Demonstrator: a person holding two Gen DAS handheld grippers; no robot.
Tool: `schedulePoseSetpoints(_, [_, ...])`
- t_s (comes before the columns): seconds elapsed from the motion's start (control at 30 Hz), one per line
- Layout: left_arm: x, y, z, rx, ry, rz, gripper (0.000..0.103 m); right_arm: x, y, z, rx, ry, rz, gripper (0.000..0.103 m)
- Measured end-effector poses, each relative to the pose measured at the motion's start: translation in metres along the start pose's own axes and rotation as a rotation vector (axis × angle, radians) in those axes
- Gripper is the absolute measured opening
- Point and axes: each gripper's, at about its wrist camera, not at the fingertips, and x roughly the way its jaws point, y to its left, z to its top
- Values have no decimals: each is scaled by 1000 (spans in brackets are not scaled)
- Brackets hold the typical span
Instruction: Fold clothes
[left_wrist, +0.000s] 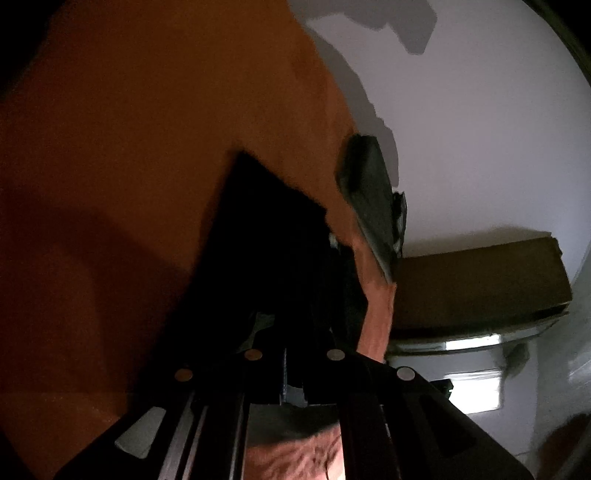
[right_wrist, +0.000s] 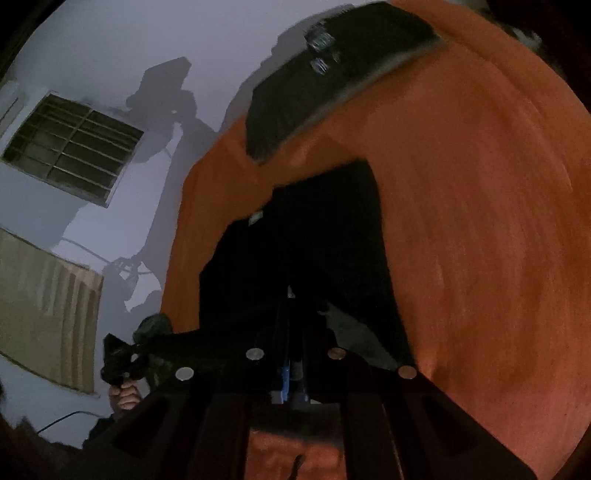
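An orange garment (left_wrist: 147, 166) with a dark collar or trim (left_wrist: 373, 199) hangs in front of the left wrist view and fills its left side. My left gripper (left_wrist: 280, 221) is shut on the orange cloth, its dark fingers close together. In the right wrist view the same orange garment (right_wrist: 461, 240) fills the right side, with a dark band (right_wrist: 332, 74) at the top. My right gripper (right_wrist: 306, 221) is shut on the garment. Both cameras point upward, and the garment is held up in the air. Fingertips are in deep shadow.
A white wall or ceiling (left_wrist: 480, 110) lies behind. A brown shelf or box (left_wrist: 480, 280) is at the right in the left view. A barred window (right_wrist: 74, 147) and a beige curtain (right_wrist: 44, 314) show at the left in the right view.
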Motion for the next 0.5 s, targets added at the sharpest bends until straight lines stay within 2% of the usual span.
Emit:
schedulePoseSetpoints(0.23, [64,-25,93,-13,-67,63,6,63,1,93,1,-74,-71,4])
schedulePoseSetpoints(0.33, [107,-16,132,-114,-52,101,9,101,-16,130,89,-68,-116,6])
schedulePoseSetpoints(0.37, [124,-6,142,-187,-24,127,15,115,-29,139,153,-41,-135,11])
schedulePoseSetpoints(0.43, [136,14,154,-317,-9,181,24,136,-54,150,292,6,-172,35])
schedulePoseSetpoints(0.5, [138,29,163,-421,-22,221,26,137,-71,154,386,-4,-184,39])
